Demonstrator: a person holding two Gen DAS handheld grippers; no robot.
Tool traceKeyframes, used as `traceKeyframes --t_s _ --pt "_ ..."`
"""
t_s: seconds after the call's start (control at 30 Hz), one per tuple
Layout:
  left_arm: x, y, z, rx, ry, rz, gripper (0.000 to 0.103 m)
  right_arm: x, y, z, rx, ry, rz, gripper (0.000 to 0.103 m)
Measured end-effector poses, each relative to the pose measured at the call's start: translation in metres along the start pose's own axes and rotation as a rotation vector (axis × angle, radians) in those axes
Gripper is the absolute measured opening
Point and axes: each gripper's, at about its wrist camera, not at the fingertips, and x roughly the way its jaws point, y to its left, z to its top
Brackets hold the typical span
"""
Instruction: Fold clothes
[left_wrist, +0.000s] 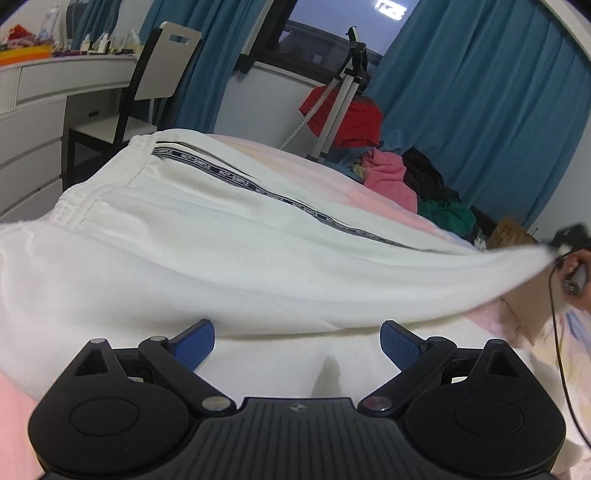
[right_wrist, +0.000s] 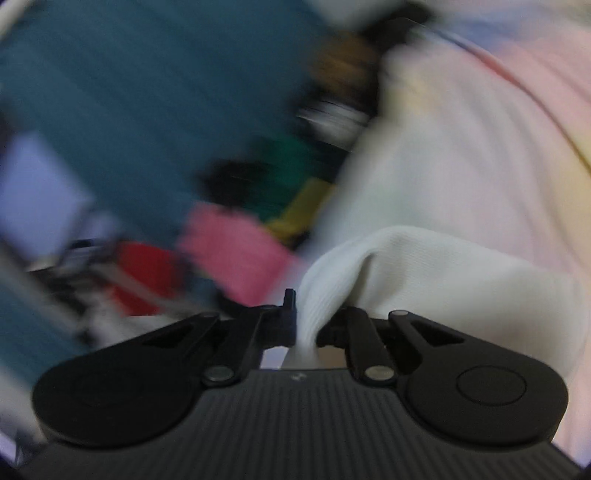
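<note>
A pair of white knit trousers (left_wrist: 207, 236) with an elastic waistband and a black lettered side stripe lies spread across the pale pink bedsheet (left_wrist: 369, 184), one leg end drawn up and off to the right. The right gripper (right_wrist: 304, 328) has its jaws pressed together on a bunched fold of that white fabric (its surroundings are too blurred to read). The left gripper (left_wrist: 297, 345) hangs just over the near part of the trousers, its blue-padded fingers (left_wrist: 195, 345) spread wide and holding nothing. A heap of pink, red, green and black clothes (left_wrist: 413, 184) sits at the bed's far edge, before teal curtains (left_wrist: 480, 110).
</note>
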Motion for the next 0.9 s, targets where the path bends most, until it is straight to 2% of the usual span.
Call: traceKeyframes --t_s 0.03,0.13,0.27,0.37,0.5,0.57,0.6,0.63,0.7,0.77,0.83,0.9 --pt "-0.003 0.000 0.000 -0.003 -0.005 -0.003 0.097 -0.013 0.014 0.007 -0.096 -0.041 0.070 0.010" --pt "-0.013 0.001 0.000 -0.010 -0.019 -0.012 0.097 -0.049 0.008 0.003 -0.151 -0.117 0.151 0.010" --pt "-0.022 -0.003 0.000 0.005 -0.027 -0.016 0.097 -0.061 -0.057 -0.030 -0.047 -0.010 -0.023 0.010" --pt "-0.028 -0.007 -0.002 0.018 -0.038 -0.017 0.097 -0.064 -0.120 -0.065 0.084 0.098 -0.128 0.010" --pt "-0.031 -0.007 -0.002 0.010 -0.039 -0.016 0.097 -0.071 -0.182 -0.096 0.347 0.158 -0.077 0.013" --pt "-0.032 -0.006 -0.003 0.004 -0.037 -0.015 0.097 -0.070 -0.193 -0.100 0.433 0.145 -0.010 0.018" --pt "-0.033 -0.005 -0.003 0.000 -0.037 -0.015 0.097 -0.066 -0.194 -0.099 0.456 0.143 0.014 0.030" --pt "-0.032 -0.005 -0.003 0.000 -0.032 -0.016 0.097 -0.061 -0.196 -0.096 0.465 0.135 0.025 0.050" --pt "-0.030 -0.005 -0.005 0.006 -0.025 -0.011 0.097 -0.055 -0.202 -0.085 0.479 0.078 0.038 0.068" --pt "-0.025 -0.005 -0.006 0.007 -0.017 -0.002 0.097 -0.049 -0.211 -0.075 0.510 0.019 0.035 0.068" --pt "-0.020 -0.006 -0.005 0.003 -0.008 0.005 0.097 -0.040 -0.227 -0.069 0.592 -0.003 -0.007 0.068" --pt "-0.017 -0.007 -0.003 0.002 -0.012 -0.001 0.097 -0.027 -0.239 -0.062 0.634 0.034 -0.035 0.067"
